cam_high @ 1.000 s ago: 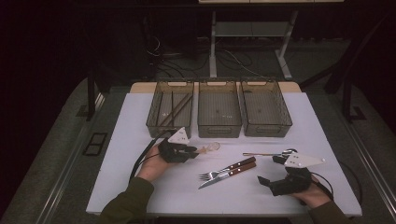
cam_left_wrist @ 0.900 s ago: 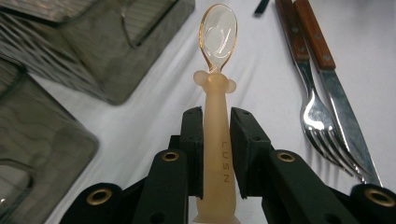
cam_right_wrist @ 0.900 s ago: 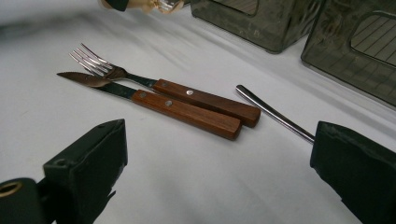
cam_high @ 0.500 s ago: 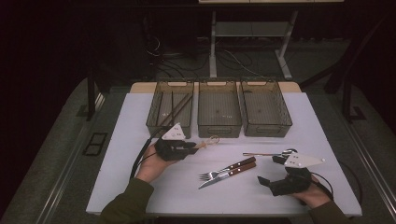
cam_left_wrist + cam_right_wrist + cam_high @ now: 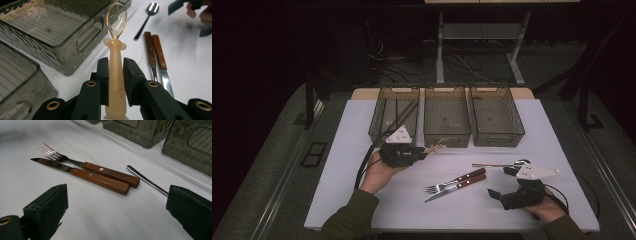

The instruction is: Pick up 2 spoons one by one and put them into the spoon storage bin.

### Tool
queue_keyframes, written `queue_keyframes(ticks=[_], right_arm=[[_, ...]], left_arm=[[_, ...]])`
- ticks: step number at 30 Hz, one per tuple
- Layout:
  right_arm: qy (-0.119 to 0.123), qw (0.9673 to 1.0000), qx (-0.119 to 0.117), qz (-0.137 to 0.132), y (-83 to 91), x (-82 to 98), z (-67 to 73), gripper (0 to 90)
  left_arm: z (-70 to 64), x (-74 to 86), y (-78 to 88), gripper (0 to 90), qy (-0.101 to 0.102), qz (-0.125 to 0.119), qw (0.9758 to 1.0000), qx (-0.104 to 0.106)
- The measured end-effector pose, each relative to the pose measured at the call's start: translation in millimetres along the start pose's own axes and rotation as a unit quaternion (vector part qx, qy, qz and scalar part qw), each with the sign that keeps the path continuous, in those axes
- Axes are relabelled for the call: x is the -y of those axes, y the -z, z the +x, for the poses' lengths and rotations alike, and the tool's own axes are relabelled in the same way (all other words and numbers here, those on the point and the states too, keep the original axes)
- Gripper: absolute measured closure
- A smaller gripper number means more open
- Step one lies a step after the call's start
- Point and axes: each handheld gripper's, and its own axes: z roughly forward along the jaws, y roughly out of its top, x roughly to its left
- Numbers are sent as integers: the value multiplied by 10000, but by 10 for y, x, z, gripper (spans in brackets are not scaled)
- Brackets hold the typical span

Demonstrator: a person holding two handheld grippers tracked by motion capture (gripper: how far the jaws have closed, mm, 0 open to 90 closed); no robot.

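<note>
Between the pads of the left tool (image 5: pixel 116 75), a translucent amber spoon (image 5: pixel 115 62) is clamped by its handle, on which the raised letters "LUSN" can be read; its clear bowl points ahead toward the bins. In the high view this tool (image 5: pixel 422 152) holds the spoon (image 5: pixel 435 147) above the white worktop (image 5: pixel 337 165), just in front of the middle bin (image 5: pixel 446 122), with the left bin (image 5: pixel 394 117) and right bin (image 5: pixel 495 117) to either side. The right tool (image 5: pixel 501 182) rests low on the worktop, jaws wide with nothing between them. Near it lie a wood-handled fork (image 5: pixel 90 166) and knife (image 5: pixel 82 173) side by side, and a steel spoon (image 5: pixel 147 18) beyond
</note>
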Motion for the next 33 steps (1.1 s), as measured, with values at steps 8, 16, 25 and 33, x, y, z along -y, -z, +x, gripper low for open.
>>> queue_keyframes(ticks=[8,16,25,33], right_arm=[[7,10000,-3,-5,5,1,2,41],[7,10000,-7,-31,10,0,2,41],[-3,10000,-20,-37,14,-1,4,41],[5,10000,-52,-50,22,-3,11,41]], left_arm=[[32,-123,-104,750,17,-50,10000,27],[127,-300,-213,750,90,-77,9999,-8],[258,-562,-310,750,96,-113,9998,-111],[427,-705,-468,749,181,-30,9992,-367]])
